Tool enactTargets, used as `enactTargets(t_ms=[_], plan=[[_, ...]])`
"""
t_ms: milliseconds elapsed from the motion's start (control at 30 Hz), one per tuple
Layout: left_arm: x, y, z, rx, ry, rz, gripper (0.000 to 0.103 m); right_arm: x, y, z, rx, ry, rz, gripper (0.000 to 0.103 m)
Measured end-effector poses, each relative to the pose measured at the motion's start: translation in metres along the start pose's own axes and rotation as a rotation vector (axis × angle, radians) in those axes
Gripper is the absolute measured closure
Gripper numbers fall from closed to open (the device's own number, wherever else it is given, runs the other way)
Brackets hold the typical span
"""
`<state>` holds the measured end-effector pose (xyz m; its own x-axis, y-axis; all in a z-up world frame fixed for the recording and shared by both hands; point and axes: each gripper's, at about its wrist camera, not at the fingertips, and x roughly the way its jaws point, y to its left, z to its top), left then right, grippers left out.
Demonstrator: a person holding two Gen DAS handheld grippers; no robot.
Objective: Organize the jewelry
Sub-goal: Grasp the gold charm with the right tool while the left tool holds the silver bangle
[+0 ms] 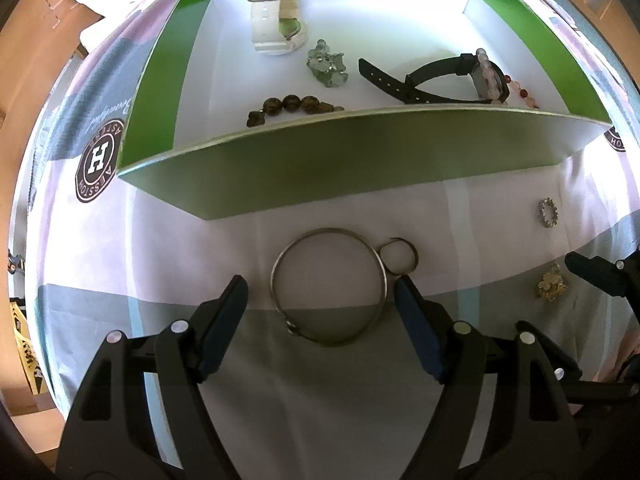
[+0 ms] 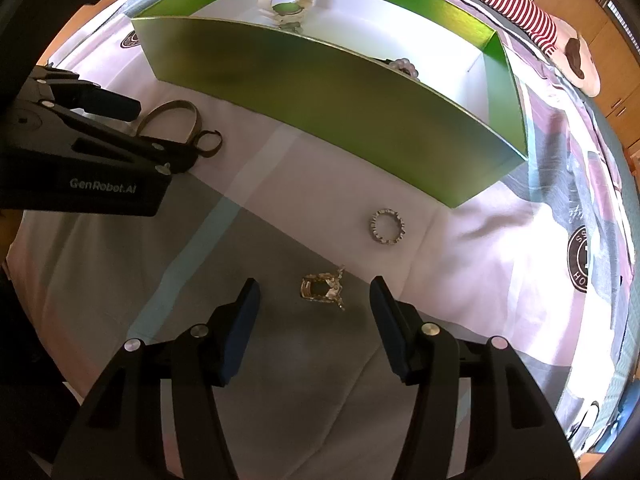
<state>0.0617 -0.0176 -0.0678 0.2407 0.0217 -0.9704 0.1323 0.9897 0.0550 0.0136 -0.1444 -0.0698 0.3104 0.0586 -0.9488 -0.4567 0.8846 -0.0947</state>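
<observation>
Two hand-held grippers wide open | left hand-held gripper (image 1: 322, 294) straddles bangle (image 1: 329, 286) | right hand-held gripper (image 2: 315, 298) straddles gold ring (image 2: 323, 290)

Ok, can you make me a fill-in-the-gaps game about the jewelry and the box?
1. The white watch lies inside the ____ box.
2. The big metal bangle lies between the left tongs, which are ____.
3. The gold ring lies on the ____, outside the box.
4. The black watch lies ____ the box.

Missing words: green; open; cloth; inside
</observation>
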Motion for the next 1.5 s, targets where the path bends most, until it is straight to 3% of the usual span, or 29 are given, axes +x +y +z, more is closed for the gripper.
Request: enactTargets(t_ms=[67, 200, 300, 467, 533, 700, 800, 1000, 1133, 1267, 1333, 1500], plan=[[0.001, -0.001, 0.000, -0.004, 0.002, -0.003, 0.029, 0.001, -0.001, -0.001, 0.011, 0.006, 0.014, 0.051], [0.001, 0.001, 0.001, -0.031, 0.000, -0.029, 0.044, 0.005, -0.008, 0.000, 0.054, 0.021, 0.074, 0.071], [0.000, 0.008, 0.002, -0.054, 0.003, -0.039, 0.044, 0.005, -0.011, 0.002, 0.077, 0.018, 0.078, 0.079], [-0.004, 0.015, 0.003, -0.085, 0.004, -0.078, 0.044, -0.003, -0.026, 0.005, 0.126, -0.003, 0.083, 0.078], [-0.009, 0.020, 0.005, -0.099, -0.012, -0.090, 0.039, -0.011, -0.040, 0.005, 0.176, -0.022, 0.092, 0.066], [-0.010, 0.025, 0.007, -0.106, -0.016, -0.084, 0.034, -0.015, -0.056, 0.007, 0.228, -0.042, 0.099, 0.059], [-0.005, 0.016, 0.006, -0.086, -0.012, -0.058, 0.030, -0.006, -0.041, 0.005, 0.159, -0.009, 0.071, 0.059], [0.004, -0.003, 0.007, -0.034, -0.015, -0.004, 0.029, 0.005, -0.022, 0.006, 0.078, 0.005, -0.062, 0.059], [0.004, -0.010, 0.009, -0.021, -0.022, -0.001, 0.029, 0.008, -0.026, 0.005, 0.099, 0.009, -0.068, 0.059], [0.008, -0.012, 0.010, -0.014, -0.014, -0.004, 0.037, 0.010, -0.029, 0.005, 0.109, 0.017, -0.055, 0.060], [0.009, -0.012, 0.009, -0.017, -0.017, -0.006, 0.040, 0.008, -0.032, 0.004, 0.116, 0.021, -0.025, 0.072], [0.012, -0.008, 0.006, -0.029, -0.015, -0.007, 0.044, 0.007, -0.027, 0.003, 0.107, 0.019, -0.019, 0.079]])
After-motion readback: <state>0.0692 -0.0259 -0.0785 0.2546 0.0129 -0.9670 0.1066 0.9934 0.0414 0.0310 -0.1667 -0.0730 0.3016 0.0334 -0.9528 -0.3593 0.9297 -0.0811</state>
